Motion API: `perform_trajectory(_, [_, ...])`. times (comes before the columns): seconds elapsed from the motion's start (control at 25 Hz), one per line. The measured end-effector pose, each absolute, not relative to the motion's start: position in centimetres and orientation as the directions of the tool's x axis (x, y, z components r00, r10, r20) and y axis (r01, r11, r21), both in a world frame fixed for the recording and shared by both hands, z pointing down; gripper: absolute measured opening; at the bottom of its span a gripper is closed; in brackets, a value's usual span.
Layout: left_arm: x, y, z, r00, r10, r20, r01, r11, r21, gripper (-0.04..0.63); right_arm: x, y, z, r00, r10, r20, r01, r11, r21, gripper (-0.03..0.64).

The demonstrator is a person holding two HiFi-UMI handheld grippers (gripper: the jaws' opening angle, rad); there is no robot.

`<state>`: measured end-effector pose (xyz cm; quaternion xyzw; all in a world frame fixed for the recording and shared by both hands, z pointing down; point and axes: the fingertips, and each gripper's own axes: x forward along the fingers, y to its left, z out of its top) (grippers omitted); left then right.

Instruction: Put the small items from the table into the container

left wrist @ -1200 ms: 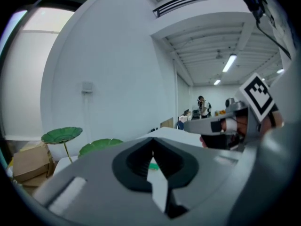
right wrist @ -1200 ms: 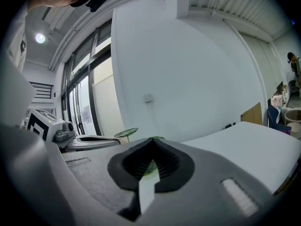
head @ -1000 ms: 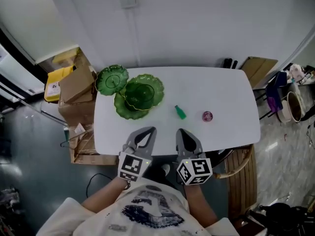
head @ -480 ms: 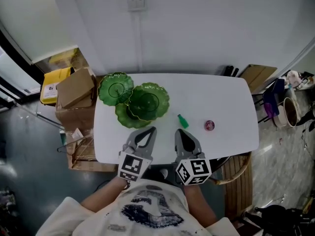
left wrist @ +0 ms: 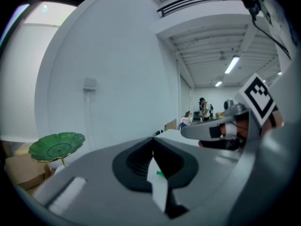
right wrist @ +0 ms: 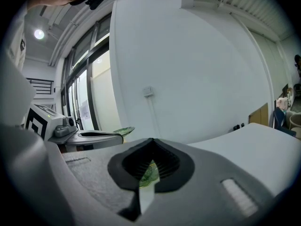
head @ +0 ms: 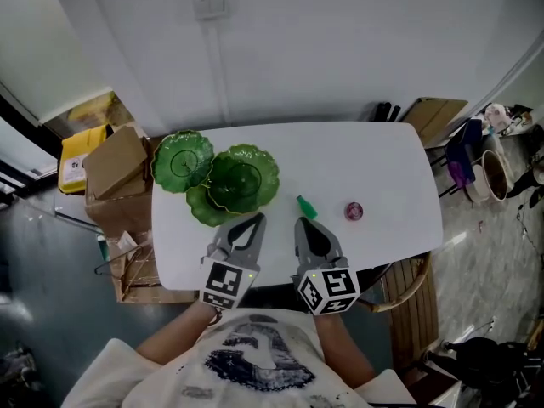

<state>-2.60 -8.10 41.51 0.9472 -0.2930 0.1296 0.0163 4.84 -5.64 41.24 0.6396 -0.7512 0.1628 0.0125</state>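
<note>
Head view: my left gripper (head: 252, 220) and right gripper (head: 303, 223) sit at the table's (head: 382, 155) near edge, staged to reach. A green piece (head: 306, 206) and a pink piece (head: 354, 211) lie loose, right of the green dish (head: 244, 179) (presumably the container).
Left gripper view: jaws closed, empty.
Right gripper view: likewise.

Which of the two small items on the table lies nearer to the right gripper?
The green item, just ahead of the right gripper; the round pink item lies farther off to the right.
</note>
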Motion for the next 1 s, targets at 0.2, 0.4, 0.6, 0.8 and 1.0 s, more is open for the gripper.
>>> perform_trajectory(0.2, [1.4, -8.5, 42.3, 0.796, -0.543, 0.269, -0.555, -0.831, -0.036, -0.009, 8.9, -6.0, 42.0, -0.181, -0.949, 0.259, -0.97, 0.128, -0.209, -0.002])
perform_trajectory(0.4, [6.7, -8.7, 43.0, 0.797, -0.533, 0.284, -0.548, -0.836, -0.032, -0.009, 14.6, -6.1, 42.6, -0.166, -0.95, 0.264, -0.969, 0.109, -0.22, -0.002])
perform_trajectory(0.6, [11.6, -8.9, 44.1, 0.793, -0.526, 0.306, -0.546, -0.837, -0.024, -0.009, 19.8, -6.0, 43.5, -0.152, -0.95, 0.273, -0.97, 0.091, -0.224, -0.002])
perform_trajectory(0.8, [15.8, -9.4, 45.7, 0.779, -0.538, 0.323, -0.56, -0.828, -0.027, -0.009, 24.8, -5.5, 45.2, -0.139, -0.941, 0.308, -0.975, 0.076, -0.208, -0.002])
perform_trajectory(1.0, [18.6, -9.5, 47.3, 0.759, -0.553, 0.342, -0.581, -0.814, -0.027, -0.009, 28.3, -4.9, 47.2, -0.143, -0.928, 0.345, -0.977, 0.076, -0.201, 0.0])
